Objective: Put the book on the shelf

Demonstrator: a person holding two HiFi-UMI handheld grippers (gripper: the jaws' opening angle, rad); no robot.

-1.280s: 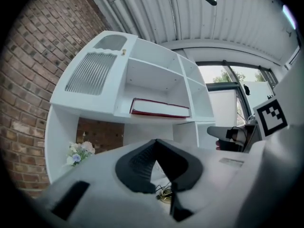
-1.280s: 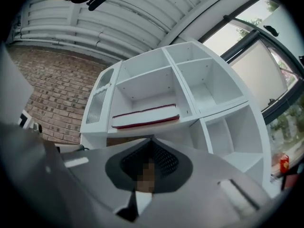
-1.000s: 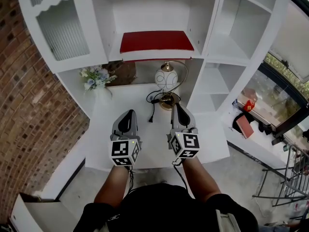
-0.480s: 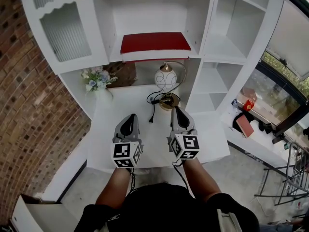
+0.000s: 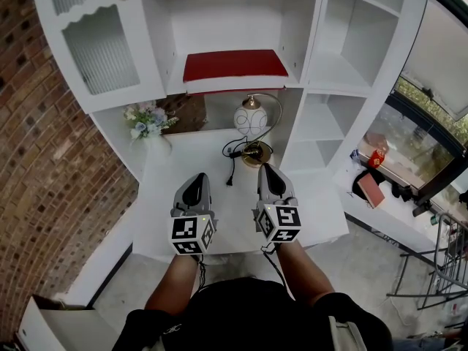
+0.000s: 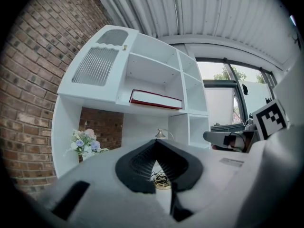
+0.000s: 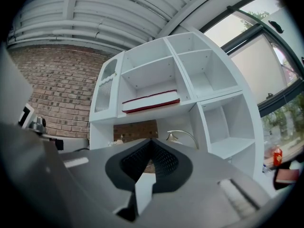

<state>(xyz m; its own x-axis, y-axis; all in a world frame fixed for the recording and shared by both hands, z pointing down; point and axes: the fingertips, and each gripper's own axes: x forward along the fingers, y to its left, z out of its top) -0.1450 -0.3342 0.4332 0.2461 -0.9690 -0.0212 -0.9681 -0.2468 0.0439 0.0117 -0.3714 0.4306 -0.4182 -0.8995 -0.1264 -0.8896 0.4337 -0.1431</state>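
against the brick wall [image 5: 51,159] stands a tall white shelf unit [image 5: 322,72], with a ribbed-glass door at its upper left and open compartments in the centre and to the right. below its middle bay a white surface [image 5: 228,214] juts out toward the person. the book [image 5: 234,65], broad and red-covered, lies flat on the centre shelf, one level above the surface, its long axis running left to right along the shelf's front edge. judged from how it lies, the placing looks already done. the left gripper [image 5: 195,177] and the right gripper [image 5: 268,171] hover side by side over the near part of the surface, both pointing roughly level toward the unit. each has its fingers closed together with nothing between them. the book sits ahead of and above both, well apart from them and about centred between the two, so neither hand is clearly nearer. any further reach would have to go forward and up. under the book's shelf, at the back of the surface, stands a lamp [image 5: 251,119] with a round white globe and a brass base. a small bunch of pale flowers [image 5: 148,117] sits to its left, and a black cord [image 5: 231,168] trails from the lamp toward the grippers.
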